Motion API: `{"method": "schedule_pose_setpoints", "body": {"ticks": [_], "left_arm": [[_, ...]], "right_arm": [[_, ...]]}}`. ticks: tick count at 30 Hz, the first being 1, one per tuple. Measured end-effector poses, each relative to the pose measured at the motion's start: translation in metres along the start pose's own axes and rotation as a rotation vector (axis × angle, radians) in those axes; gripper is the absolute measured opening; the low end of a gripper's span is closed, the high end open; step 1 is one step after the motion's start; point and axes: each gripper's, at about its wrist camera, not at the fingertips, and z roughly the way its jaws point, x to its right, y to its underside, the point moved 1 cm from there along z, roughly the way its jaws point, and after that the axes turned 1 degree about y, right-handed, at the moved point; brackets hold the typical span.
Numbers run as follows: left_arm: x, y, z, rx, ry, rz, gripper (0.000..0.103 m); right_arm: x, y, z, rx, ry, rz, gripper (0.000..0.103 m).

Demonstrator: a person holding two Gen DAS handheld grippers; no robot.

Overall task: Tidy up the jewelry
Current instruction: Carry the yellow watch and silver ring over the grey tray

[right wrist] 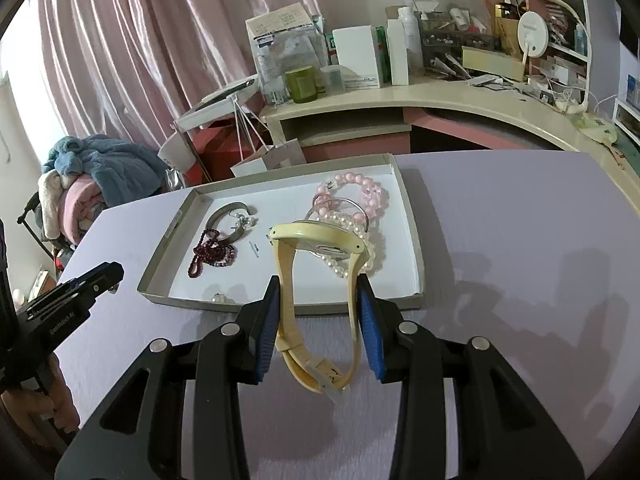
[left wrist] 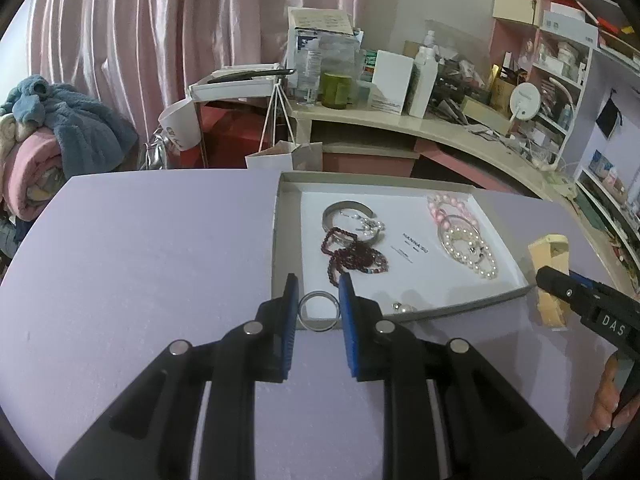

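Note:
My left gripper (left wrist: pixel 319 286) is shut on a silver ring bangle (left wrist: pixel 319 312) and holds it at the near edge of a shallow white tray (left wrist: pixel 286 178). The tray holds a silver cuff (left wrist: pixel 346 210), dark red bead strands (left wrist: pixel 352 256), pink bead bracelets (left wrist: pixel 448 206), a pearl bracelet (left wrist: pixel 472 252) and a small pearl earring (left wrist: pixel 402 307). My right gripper (right wrist: pixel 318 288) is shut on a cream yellow wristwatch (right wrist: pixel 316 240), held just in front of the tray (right wrist: pixel 414 240). The watch also shows in the left wrist view (left wrist: pixel 550 276).
The tray lies on a lilac table (left wrist: pixel 140 260). Behind it stand a cluttered curved desk (left wrist: pixel 400 124), a white paper bag (left wrist: pixel 284 156), shelves (left wrist: pixel 560 64) and a pile of blankets (left wrist: pixel 52 136) at the left.

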Motion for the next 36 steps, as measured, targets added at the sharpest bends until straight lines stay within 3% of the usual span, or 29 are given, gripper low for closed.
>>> {"method": "schedule_pose_setpoints", "body": {"ticks": [36], "left_arm": [[0.0077, 0.0071, 0.0062, -0.024, 0.018, 0.003, 0.021]], "right_arm": [[0.0039, 0.0042, 0.0054, -0.021, -0.005, 0.007, 0.038]]}}
